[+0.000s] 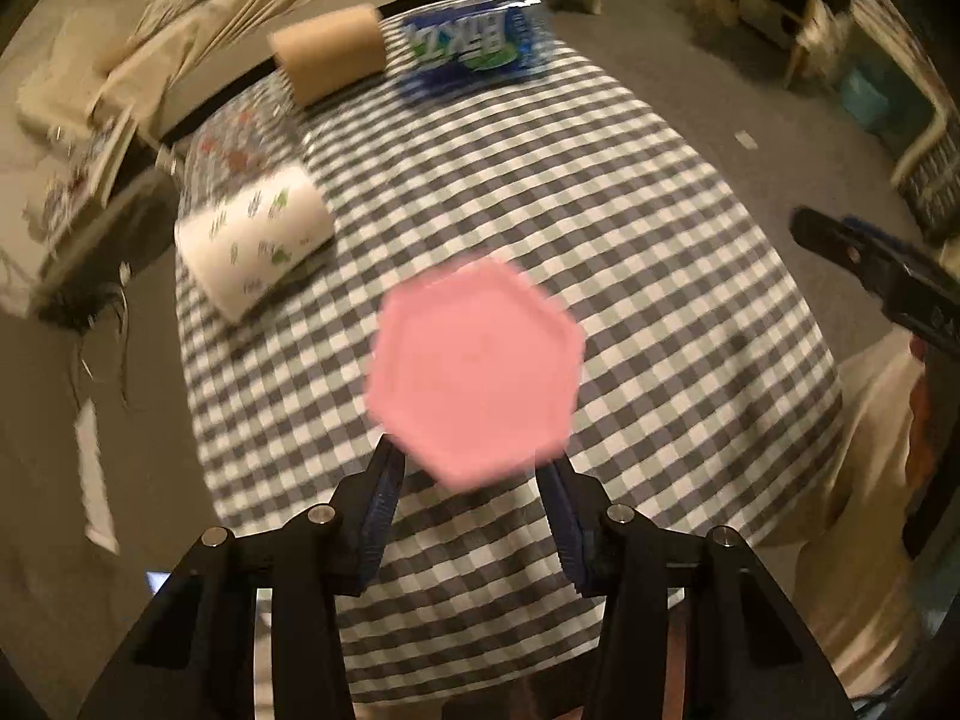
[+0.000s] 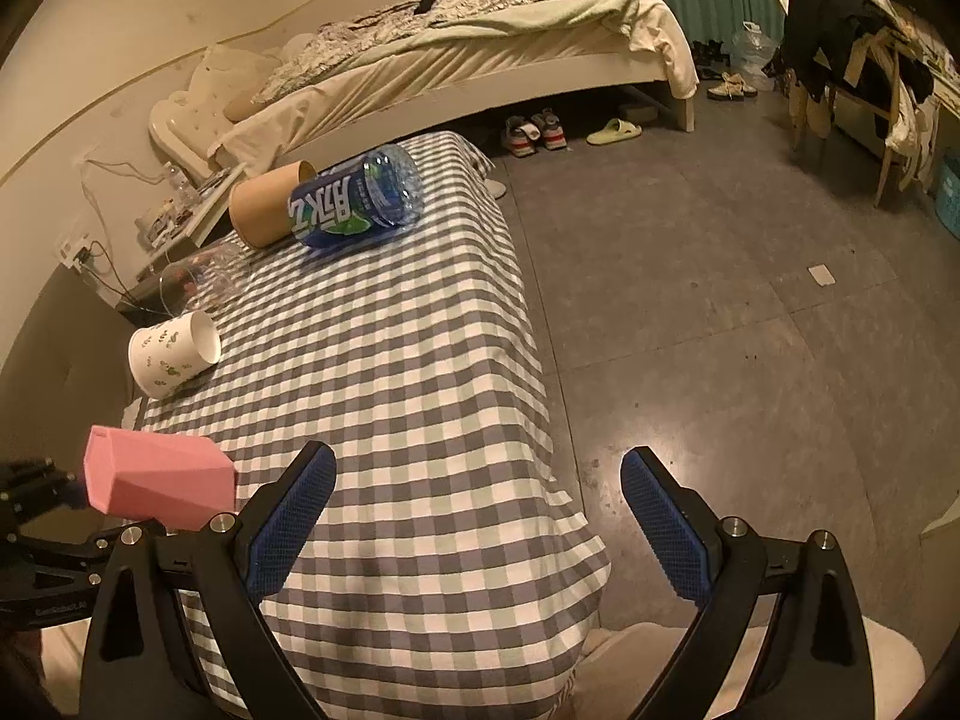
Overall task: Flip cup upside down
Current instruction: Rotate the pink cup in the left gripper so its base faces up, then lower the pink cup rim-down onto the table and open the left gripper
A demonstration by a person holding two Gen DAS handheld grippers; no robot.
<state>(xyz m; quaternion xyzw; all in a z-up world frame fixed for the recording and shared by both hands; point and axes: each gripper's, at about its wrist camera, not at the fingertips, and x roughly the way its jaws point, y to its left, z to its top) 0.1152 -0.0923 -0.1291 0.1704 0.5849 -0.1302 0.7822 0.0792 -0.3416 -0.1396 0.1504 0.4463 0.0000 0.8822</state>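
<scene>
A pink hexagonal cup [image 1: 474, 369] fills the middle of the left wrist view, its flat base facing the camera, blurred by motion. My left gripper [image 1: 474, 468] is shut on the pink cup at its sides and holds it above the checkered table [image 1: 660, 276]. In the right wrist view the pink cup [image 2: 159, 483] lies roughly horizontal in the air at the lower left, with the left gripper's black body behind it. My right gripper [image 2: 477, 492] is open and empty over the table's right edge; it also shows in the left wrist view [image 1: 870, 276].
A white patterned cup [image 2: 171, 354], a clear glass [image 2: 198, 276], a brown paper cup [image 2: 270, 204] and a blue plastic bottle [image 2: 360, 204] lie on their sides on the table. A bed [image 2: 480, 60], shoes [image 2: 534, 132] and a chair with clothes [image 2: 852, 66] stand beyond.
</scene>
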